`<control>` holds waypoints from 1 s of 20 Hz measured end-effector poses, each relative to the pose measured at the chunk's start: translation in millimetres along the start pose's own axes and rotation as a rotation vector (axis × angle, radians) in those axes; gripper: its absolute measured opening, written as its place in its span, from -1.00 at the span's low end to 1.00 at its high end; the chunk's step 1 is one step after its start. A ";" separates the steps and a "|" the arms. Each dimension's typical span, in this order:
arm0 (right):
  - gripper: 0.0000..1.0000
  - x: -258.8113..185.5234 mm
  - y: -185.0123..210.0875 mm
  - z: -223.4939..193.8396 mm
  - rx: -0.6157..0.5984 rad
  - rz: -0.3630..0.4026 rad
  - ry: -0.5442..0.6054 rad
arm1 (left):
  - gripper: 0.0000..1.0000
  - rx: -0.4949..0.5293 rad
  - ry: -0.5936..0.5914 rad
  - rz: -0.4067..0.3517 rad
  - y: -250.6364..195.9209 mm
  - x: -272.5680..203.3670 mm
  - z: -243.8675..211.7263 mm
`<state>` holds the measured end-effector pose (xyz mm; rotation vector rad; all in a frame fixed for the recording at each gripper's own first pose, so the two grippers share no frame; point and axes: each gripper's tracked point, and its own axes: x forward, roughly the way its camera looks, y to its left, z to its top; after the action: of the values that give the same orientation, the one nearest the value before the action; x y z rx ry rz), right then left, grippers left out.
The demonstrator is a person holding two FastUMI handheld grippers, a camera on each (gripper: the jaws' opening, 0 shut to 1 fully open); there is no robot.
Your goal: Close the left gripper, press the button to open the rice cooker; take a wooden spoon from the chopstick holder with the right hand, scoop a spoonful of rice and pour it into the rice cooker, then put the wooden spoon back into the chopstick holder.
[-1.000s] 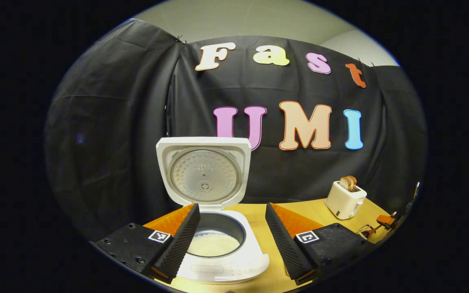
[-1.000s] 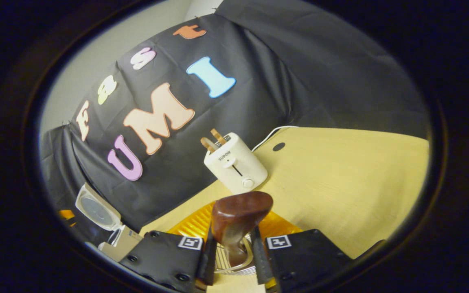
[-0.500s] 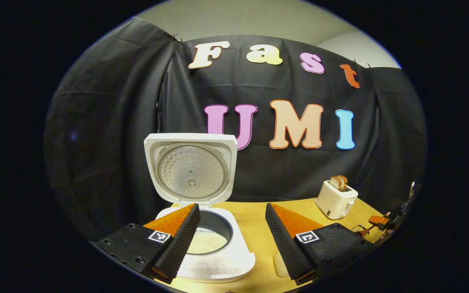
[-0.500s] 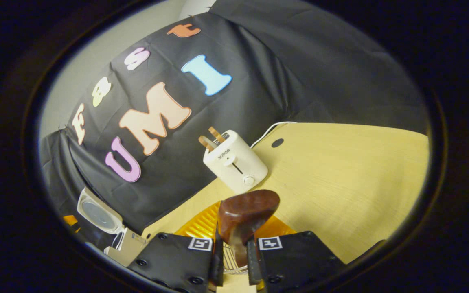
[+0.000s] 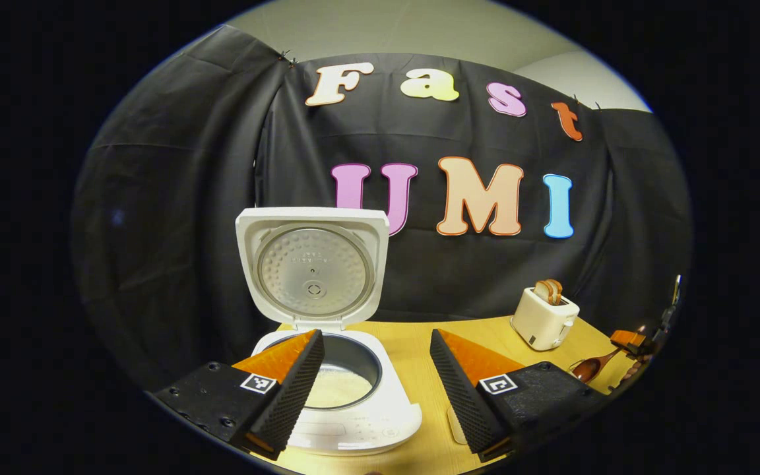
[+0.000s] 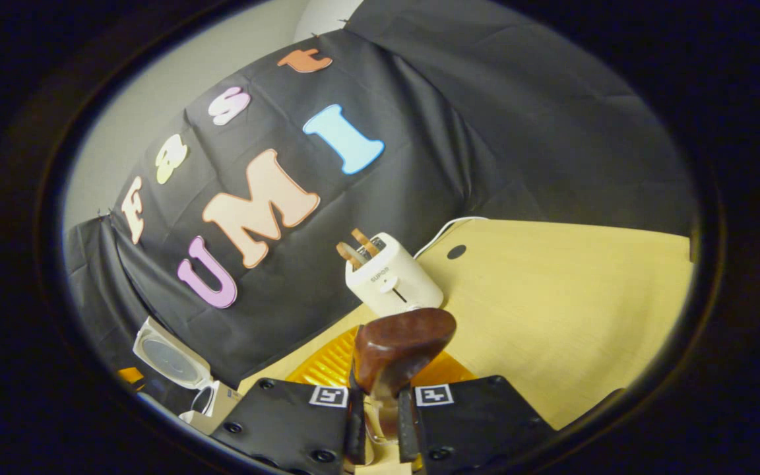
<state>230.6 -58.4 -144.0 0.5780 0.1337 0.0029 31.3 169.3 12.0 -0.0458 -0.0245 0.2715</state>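
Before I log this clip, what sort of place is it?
Likely a staged kitchen-task booth, not a real kitchen: black cloth hangs as the backdrop behind a wooden table, which carries a rice cooker with its lid up and a toaster holding bread.

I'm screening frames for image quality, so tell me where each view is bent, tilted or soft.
Left gripper view: fisheye bows the booth wall; the rice cooker and toaster are sharp, with the lid's metal plate evenly lit and no harsh glare. Right gripper view: the scene is rolled, so the table slopes; the wooden spoon near the lens looks soft and carries a faint sheen.
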 end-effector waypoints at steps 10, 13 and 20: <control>-0.58 -24.8 128.5 -3.3 -0.118 0.150 0.023 | 0.91 -0.054 -0.002 -0.021 21.5 -7.2 0.9; -0.52 -17.3 162.1 -46.2 -0.173 0.183 0.075 | 0.87 -0.059 -0.002 -0.014 36.3 -11.2 -0.3; -0.60 0.3 185.8 -140.8 -0.415 0.154 0.132 | 0.91 -0.042 0.021 0.032 75.4 -26.0 -13.0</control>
<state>219.5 173.9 -159.6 0.1723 0.2106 0.2146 -13.5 234.3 -5.2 -0.0905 -0.0089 0.3022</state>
